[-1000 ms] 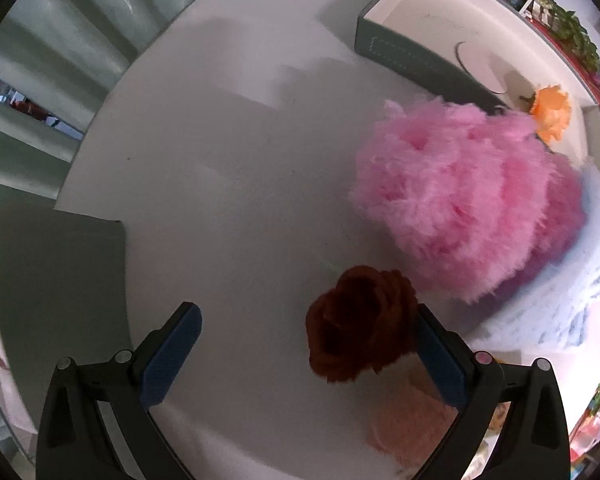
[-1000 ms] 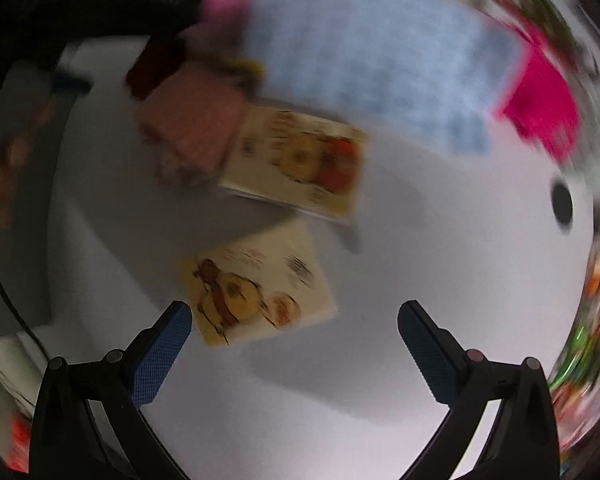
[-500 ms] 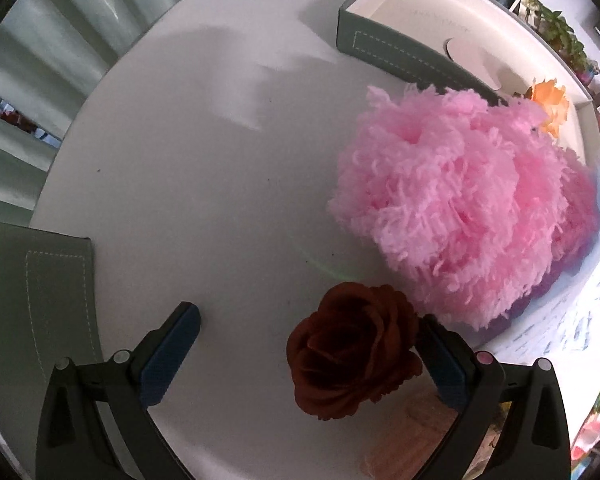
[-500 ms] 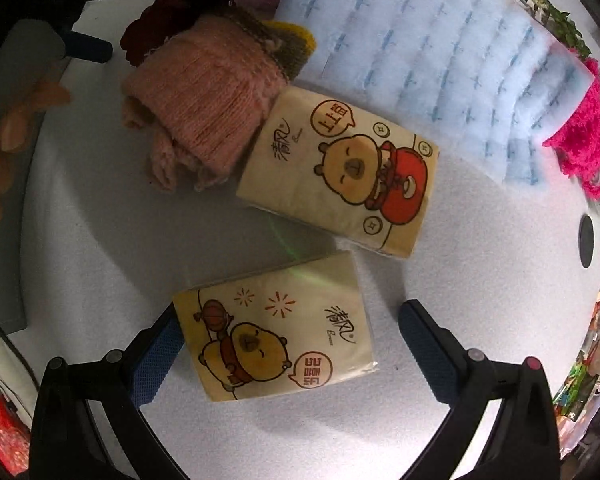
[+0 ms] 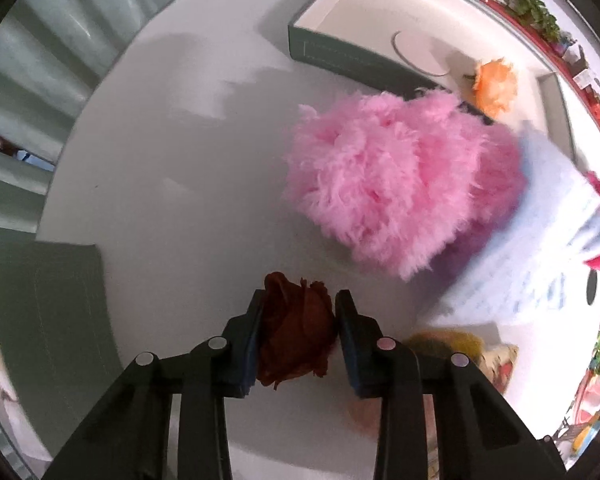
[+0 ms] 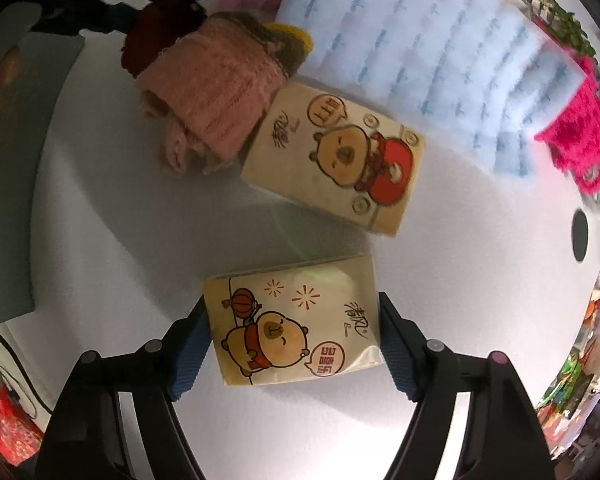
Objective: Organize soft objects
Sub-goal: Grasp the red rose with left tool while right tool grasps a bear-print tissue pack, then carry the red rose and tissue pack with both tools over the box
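In the left wrist view my left gripper (image 5: 300, 320) points down at the white table, and its jaws are closing. Both blue pads press on a dark red fabric rose (image 5: 296, 332) and squeeze it. A fluffy pink soft thing (image 5: 396, 188) lies just beyond, apart from the rose. In the right wrist view my right gripper (image 6: 294, 340) is closing too. Its pads meet the two short sides of a yellow tissue pack (image 6: 296, 324) printed with a cartoon bear. A second tissue pack (image 6: 336, 160) lies farther off, beside a rolled pink knit cloth (image 6: 216, 96).
A grey-green open box (image 5: 340, 52) at the back holds an orange flower (image 5: 494, 84). A white cloth with a blue print (image 6: 420, 32) and a magenta knit piece (image 6: 580, 136) lie at the right. A grey mat (image 5: 48, 300) covers the left edge. The tabletop has a round black hole (image 6: 580, 234).
The left jaws went from wide open to pressed on the rose, which now sits squeezed between the pads. The right jaws narrowed until the pads reached the tissue pack's sides.
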Demonstrator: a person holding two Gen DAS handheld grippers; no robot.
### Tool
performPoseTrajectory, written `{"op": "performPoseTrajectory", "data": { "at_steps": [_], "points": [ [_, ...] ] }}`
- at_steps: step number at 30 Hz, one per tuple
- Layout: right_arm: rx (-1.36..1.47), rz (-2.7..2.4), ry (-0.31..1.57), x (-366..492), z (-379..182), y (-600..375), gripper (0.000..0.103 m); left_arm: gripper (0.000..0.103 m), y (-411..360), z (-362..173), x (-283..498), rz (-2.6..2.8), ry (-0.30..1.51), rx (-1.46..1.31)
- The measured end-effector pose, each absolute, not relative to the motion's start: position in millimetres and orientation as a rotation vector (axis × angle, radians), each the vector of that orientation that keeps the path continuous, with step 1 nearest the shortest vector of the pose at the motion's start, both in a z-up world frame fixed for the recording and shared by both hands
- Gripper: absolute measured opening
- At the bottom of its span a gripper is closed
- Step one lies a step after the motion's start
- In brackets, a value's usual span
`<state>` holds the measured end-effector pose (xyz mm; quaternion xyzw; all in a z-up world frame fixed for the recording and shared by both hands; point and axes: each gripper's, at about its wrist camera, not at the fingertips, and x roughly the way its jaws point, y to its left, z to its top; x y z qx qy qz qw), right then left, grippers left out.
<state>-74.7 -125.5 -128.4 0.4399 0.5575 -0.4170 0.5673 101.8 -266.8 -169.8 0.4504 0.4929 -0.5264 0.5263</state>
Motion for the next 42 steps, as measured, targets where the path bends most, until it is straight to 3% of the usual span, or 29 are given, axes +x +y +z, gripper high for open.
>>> {"op": "performPoseTrajectory", "data": {
  "at_steps": [16,26,42],
  "points": [
    [1.187,-1.003,1.165,-133,-83,-58,0.079,0.036,-130,-83,55,-1.415,1.183,1.102],
    [1.192,-1.007,1.129,-140,-62,-41,0.079,0.036,-61,-51,84,-1.425,1.165,1.100],
    [1.135,-1.075,1.095,-99,-28,-41,0.079,0.036,-51,-28,160,-1.450,1.129,1.015]
  ]
}}
